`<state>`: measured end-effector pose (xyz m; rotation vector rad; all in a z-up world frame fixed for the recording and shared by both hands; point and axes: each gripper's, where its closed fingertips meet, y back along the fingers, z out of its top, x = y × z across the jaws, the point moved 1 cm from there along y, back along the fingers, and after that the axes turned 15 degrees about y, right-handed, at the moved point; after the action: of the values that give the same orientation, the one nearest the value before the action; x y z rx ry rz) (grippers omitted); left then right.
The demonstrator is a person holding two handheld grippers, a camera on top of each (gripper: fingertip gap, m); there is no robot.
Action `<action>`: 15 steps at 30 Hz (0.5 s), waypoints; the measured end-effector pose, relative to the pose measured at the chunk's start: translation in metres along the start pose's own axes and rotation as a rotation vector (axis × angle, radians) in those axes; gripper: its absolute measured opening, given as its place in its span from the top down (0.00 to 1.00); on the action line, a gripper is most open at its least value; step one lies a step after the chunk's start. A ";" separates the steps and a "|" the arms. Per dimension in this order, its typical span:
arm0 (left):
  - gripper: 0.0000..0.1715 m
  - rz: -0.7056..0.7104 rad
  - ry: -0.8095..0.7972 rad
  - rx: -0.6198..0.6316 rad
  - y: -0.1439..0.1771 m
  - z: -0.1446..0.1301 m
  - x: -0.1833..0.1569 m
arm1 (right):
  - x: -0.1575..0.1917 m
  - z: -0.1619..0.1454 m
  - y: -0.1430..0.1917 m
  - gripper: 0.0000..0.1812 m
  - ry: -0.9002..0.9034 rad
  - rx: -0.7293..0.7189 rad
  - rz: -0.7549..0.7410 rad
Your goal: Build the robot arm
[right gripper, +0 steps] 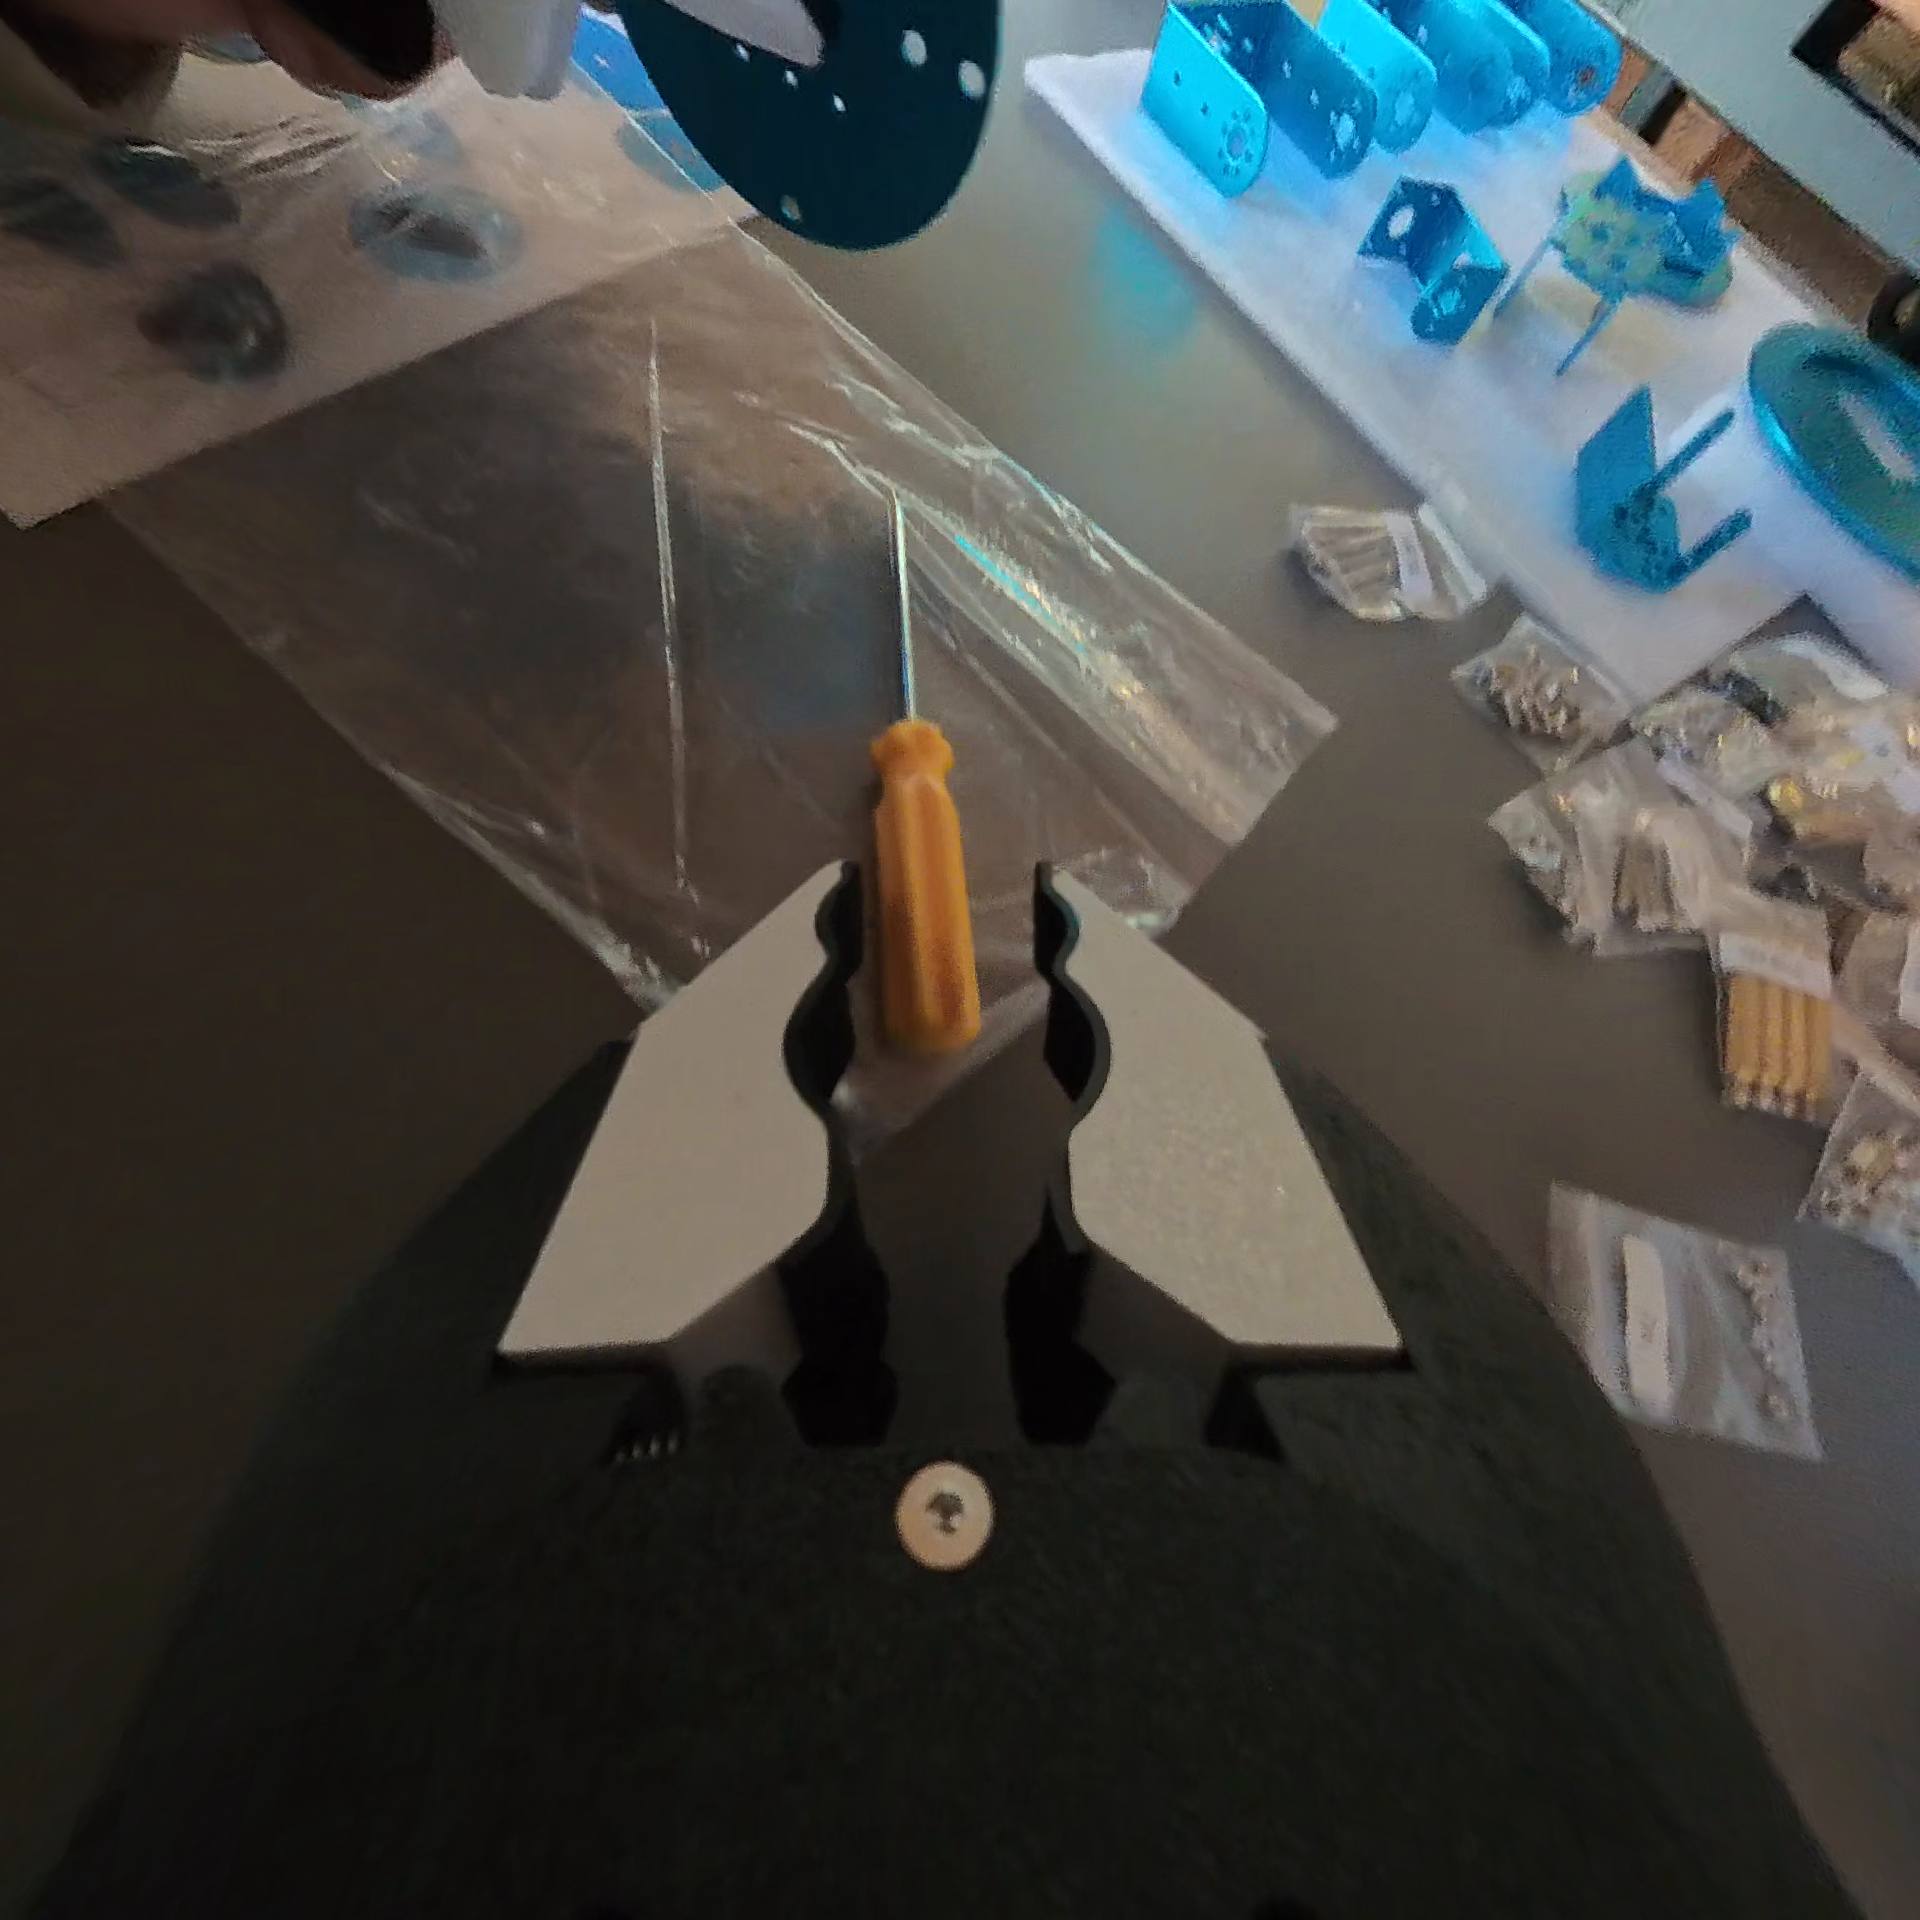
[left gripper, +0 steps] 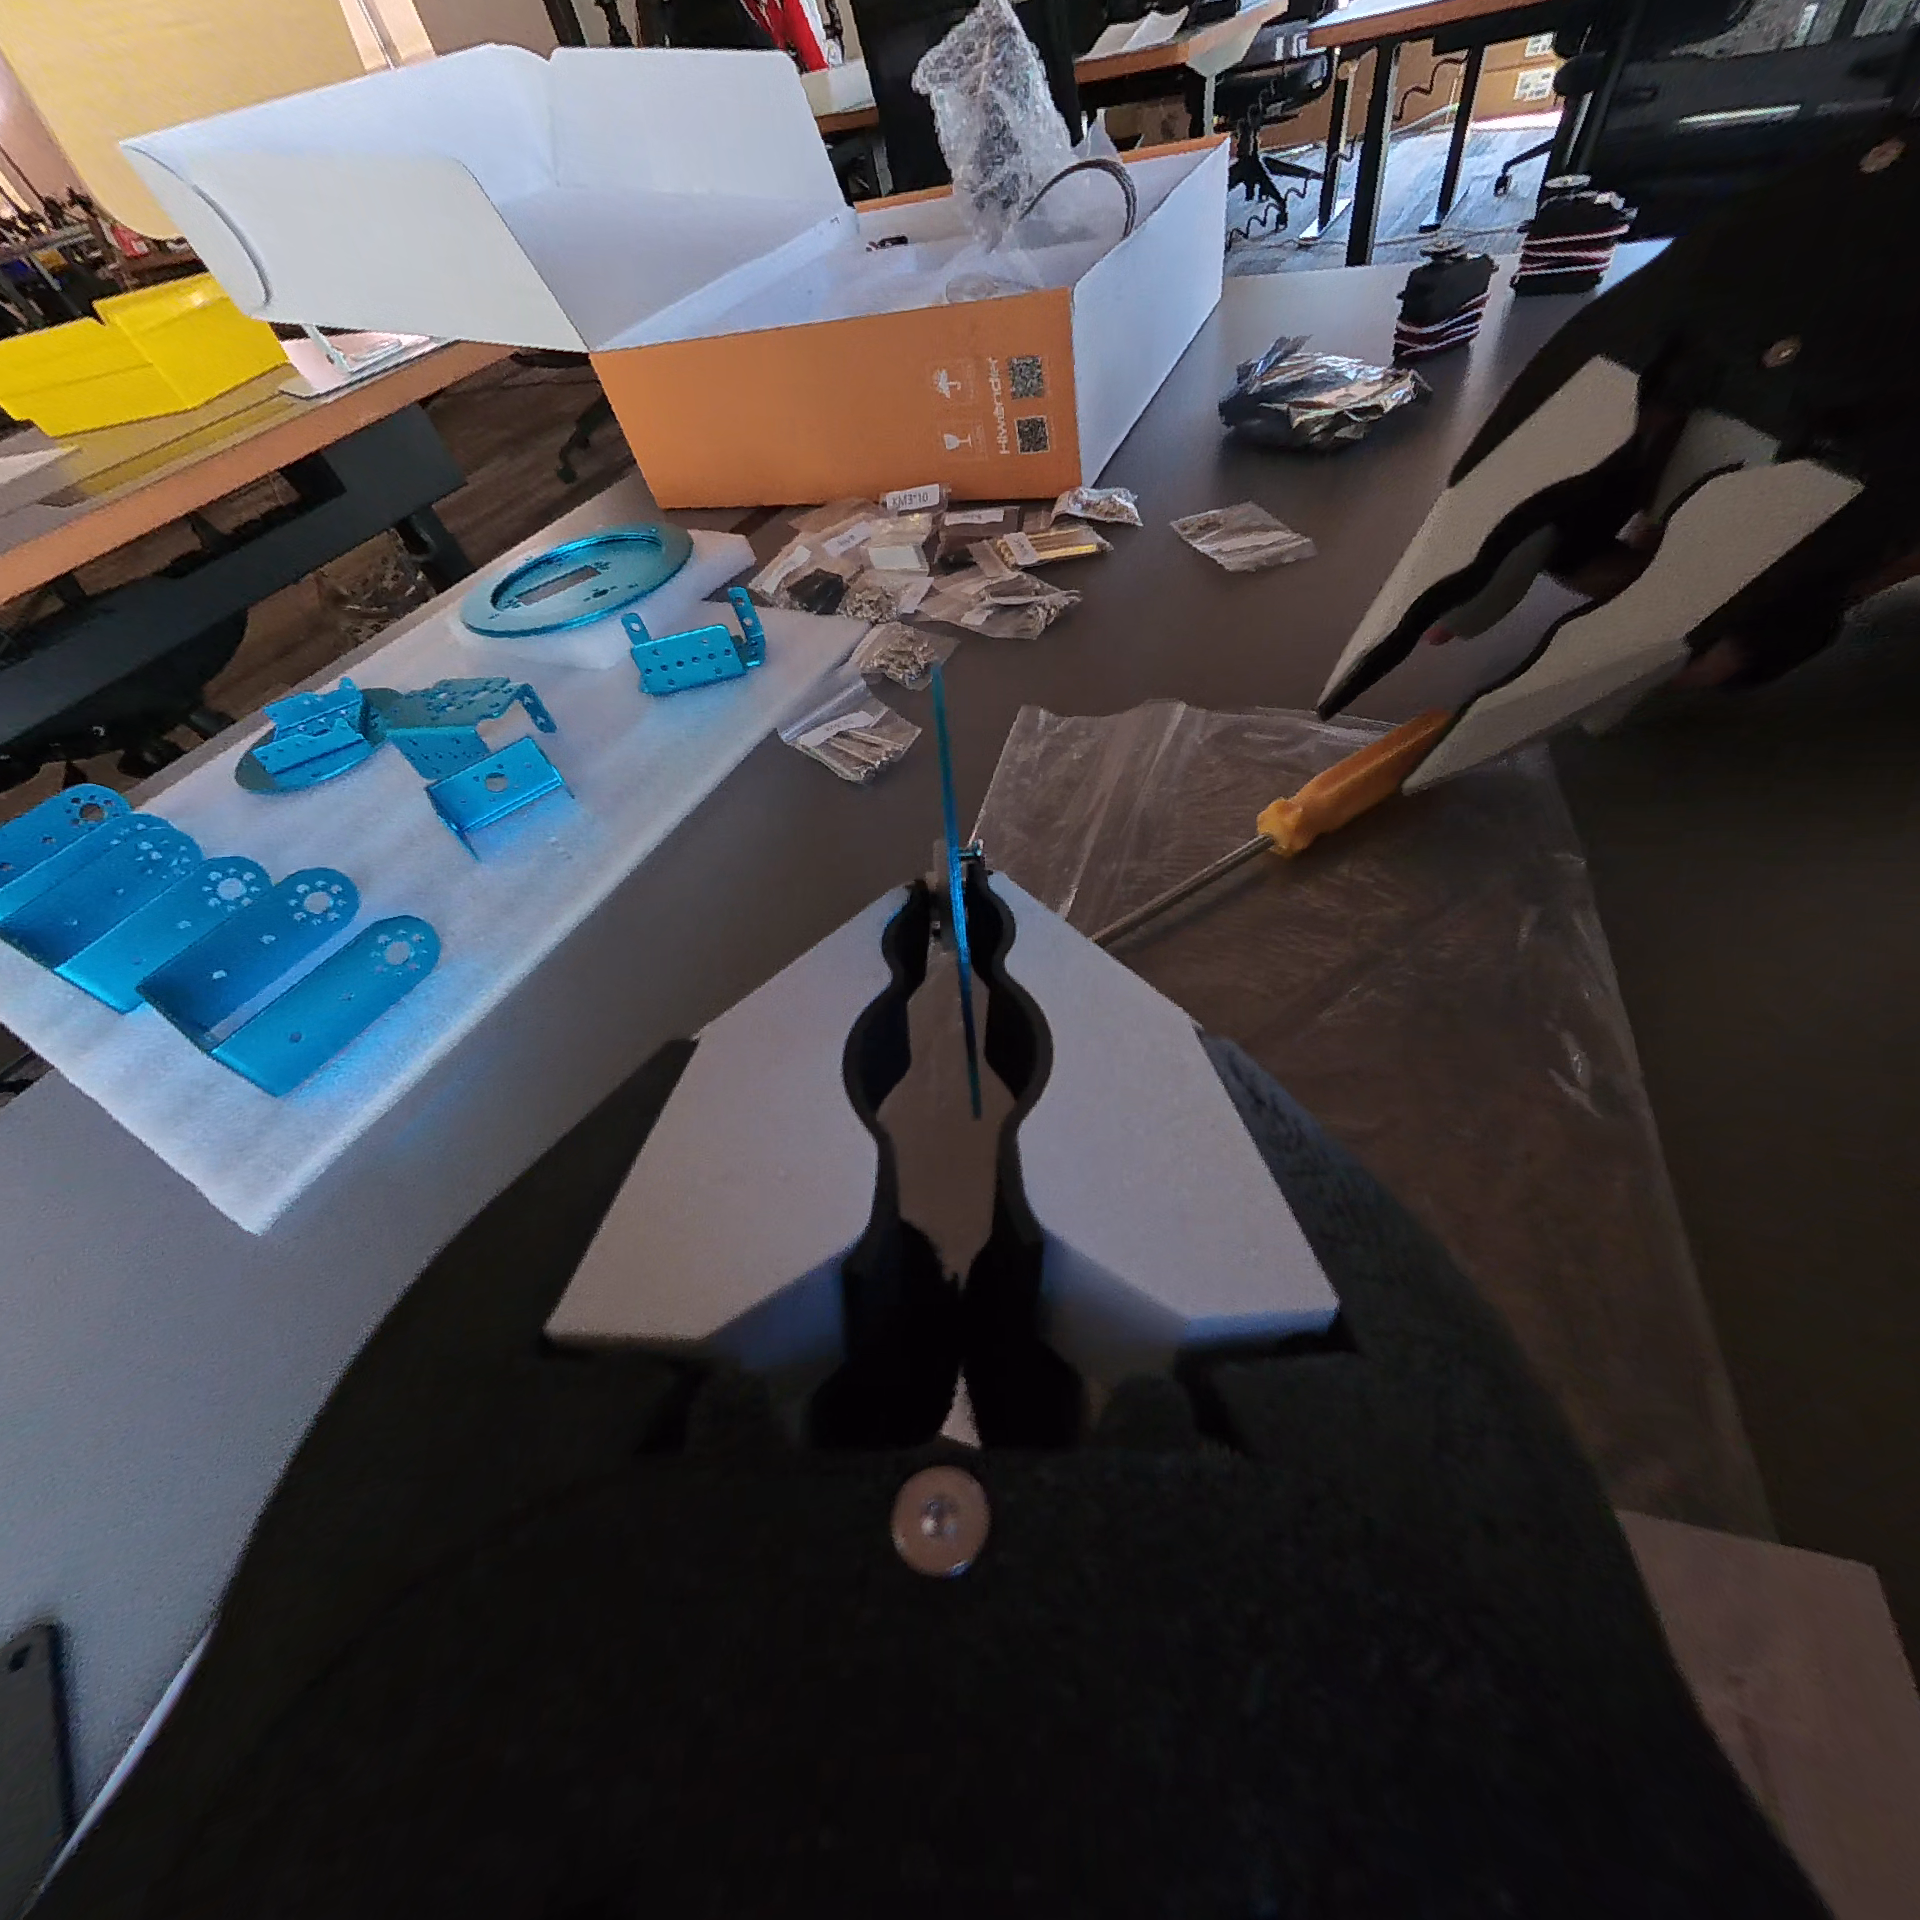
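Note:
My left gripper (left gripper: 951, 894) is shut on a thin blue round plate (left gripper: 954, 790), seen edge-on and held upright above the dark table (left gripper: 1195, 582). The plate (right gripper: 831, 125), with several holes, also shows at the top of the right wrist view. An orange-handled screwdriver (right gripper: 920, 904) lies on a clear plastic bag (right gripper: 582, 540). My right gripper (right gripper: 943, 878) is open, its fingers on either side of the handle without closing on it. In the left wrist view the right gripper (left gripper: 1371, 748) sits at the handle end of the screwdriver (left gripper: 1340, 784).
A white foam sheet (left gripper: 582, 831) on the left carries several blue metal brackets (left gripper: 239, 956) and a blue ring (left gripper: 577, 582). Small bags of screws (left gripper: 935, 582) lie beyond. An open orange and white box (left gripper: 831, 416), a foil bag (left gripper: 1320, 395) and black servos (left gripper: 1444, 307) stand farther back. There is about 15 cm between the tips of the two grippers.

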<state>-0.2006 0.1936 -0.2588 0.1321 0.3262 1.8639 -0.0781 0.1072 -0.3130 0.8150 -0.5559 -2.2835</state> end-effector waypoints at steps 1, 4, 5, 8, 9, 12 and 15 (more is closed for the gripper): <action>0.96 0.000 0.001 -0.003 0.000 0.000 0.000 | 0.000 0.004 -0.006 0.84 0.015 -0.006 0.008; 0.96 0.024 -0.028 0.006 -0.002 -0.003 0.000 | 0.007 0.005 -0.023 0.82 0.019 0.057 0.114; 0.96 0.033 -0.047 0.013 -0.003 -0.004 -0.001 | 0.009 0.008 -0.028 0.85 0.018 0.060 0.134; 0.96 0.080 -0.140 0.030 -0.006 -0.009 0.000 | 0.011 0.012 -0.035 0.90 0.030 0.069 0.139; 0.96 0.099 -0.178 0.037 -0.007 -0.010 0.000 | 0.010 0.012 -0.035 0.91 0.040 0.098 0.138; 0.96 0.118 -0.213 0.043 -0.008 -0.012 0.000 | 0.003 0.020 -0.031 0.92 0.045 0.084 0.040; 0.96 0.135 -0.186 0.044 -0.008 -0.012 0.004 | 0.011 0.041 -0.019 0.92 0.030 -0.018 0.008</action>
<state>-0.1974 0.1981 -0.2727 0.3627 0.2341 1.9610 -0.1202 0.1201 -0.2992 0.8346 -0.5233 -2.2620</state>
